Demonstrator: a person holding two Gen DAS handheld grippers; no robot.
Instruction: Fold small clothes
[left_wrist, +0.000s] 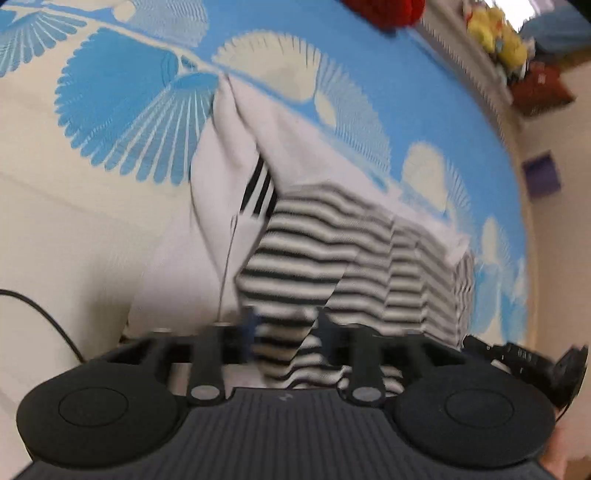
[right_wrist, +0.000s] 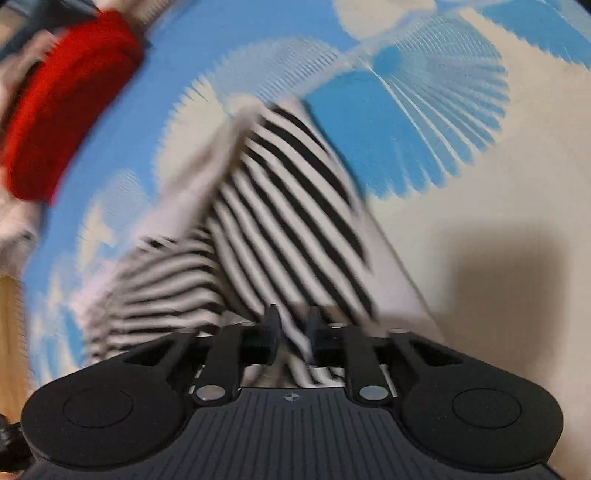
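Both grippers, left gripper and right gripper, are clenched on the black-and-white striped garment, lifting it over the blue-patterned bedsheet mid-fold, next laying it flat.

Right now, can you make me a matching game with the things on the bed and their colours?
Things:
1. garment held in the fingers
2. bundle at the far side of the bed
3. sheet on the bed
4. soft toys on the shelf

Colours:
A. yellow
B. black and white stripes
C. red
D. blue and cream fan pattern

Pairs: 1-B, 2-C, 3-D, 4-A
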